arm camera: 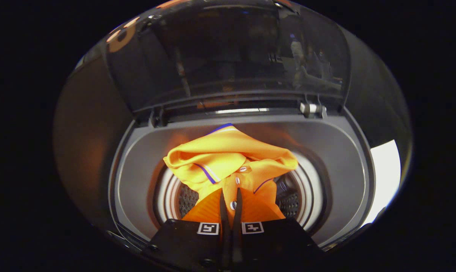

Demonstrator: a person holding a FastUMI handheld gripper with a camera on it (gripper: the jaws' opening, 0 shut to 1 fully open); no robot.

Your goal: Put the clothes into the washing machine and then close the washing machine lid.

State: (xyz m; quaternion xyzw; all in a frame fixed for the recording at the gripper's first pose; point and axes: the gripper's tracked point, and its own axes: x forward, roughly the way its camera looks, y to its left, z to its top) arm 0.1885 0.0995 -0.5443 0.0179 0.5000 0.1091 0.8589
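Fingers (230, 196) nearly closed, pinching an orange shirt (228, 158) that hangs over the open washer (145, 166) drum; the lid (228, 53) stands raised beyond.

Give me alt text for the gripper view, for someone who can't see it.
The gripper, fingers pinched on an orange polo shirt, holds it over the open drum of a top-loading washing machine. The shirt's collar bunches just beyond the fingertips. The transparent lid stands raised behind.
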